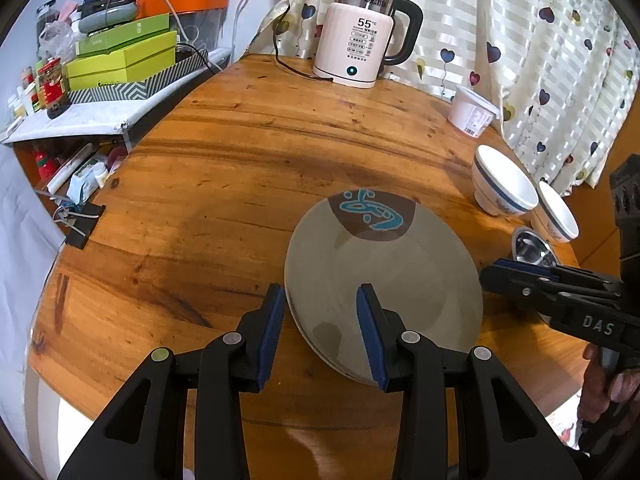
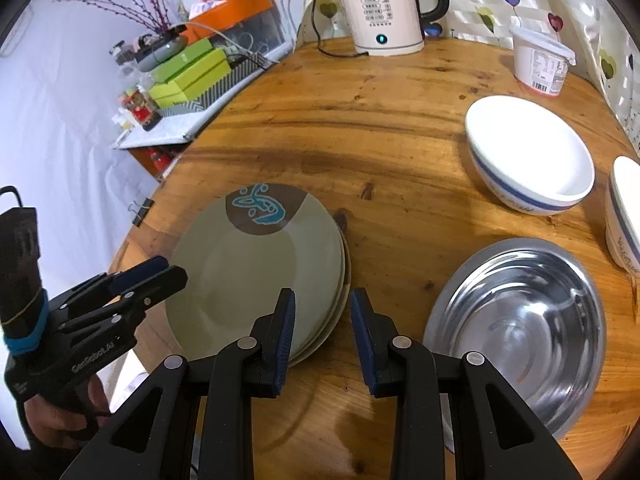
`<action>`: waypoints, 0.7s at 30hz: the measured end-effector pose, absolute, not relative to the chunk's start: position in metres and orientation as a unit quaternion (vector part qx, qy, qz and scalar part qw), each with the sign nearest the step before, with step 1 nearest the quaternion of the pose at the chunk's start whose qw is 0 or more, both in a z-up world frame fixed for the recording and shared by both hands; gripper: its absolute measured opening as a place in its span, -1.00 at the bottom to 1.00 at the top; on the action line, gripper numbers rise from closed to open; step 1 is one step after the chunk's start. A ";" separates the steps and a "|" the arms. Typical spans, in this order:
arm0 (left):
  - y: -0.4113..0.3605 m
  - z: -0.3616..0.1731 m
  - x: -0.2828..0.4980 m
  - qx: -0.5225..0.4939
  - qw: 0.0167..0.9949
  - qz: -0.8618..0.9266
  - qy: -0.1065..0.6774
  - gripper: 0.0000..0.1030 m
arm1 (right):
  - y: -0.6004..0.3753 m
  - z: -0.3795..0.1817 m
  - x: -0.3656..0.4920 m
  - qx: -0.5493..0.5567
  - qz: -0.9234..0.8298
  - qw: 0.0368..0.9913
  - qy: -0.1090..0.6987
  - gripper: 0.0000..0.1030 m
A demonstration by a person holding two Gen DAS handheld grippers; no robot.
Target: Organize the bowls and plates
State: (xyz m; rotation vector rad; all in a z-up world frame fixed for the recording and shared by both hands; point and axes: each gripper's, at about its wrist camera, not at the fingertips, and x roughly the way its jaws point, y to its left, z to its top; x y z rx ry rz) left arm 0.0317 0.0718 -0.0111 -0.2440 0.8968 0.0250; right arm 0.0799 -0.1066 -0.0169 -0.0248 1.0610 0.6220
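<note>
1. Right now my left gripper [image 1: 321, 308] has its jaws spread over the near-left rim of the stacked olive plates [image 1: 380, 280], pinching nothing.
2. My right gripper [image 2: 322, 314] is parted too, empty, just beside the stack's right edge.
3. The steel bowl [image 2: 516, 328] and two white bowls [image 2: 528, 152] sit right of the plates on the wooden table [image 2: 400, 120].
</note>
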 end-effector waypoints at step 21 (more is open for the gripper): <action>0.040 0.025 0.043 -0.108 0.901 -0.051 0.416 -0.25 | -0.192 0.030 0.066 0.031 0.269 0.850 0.452 -0.29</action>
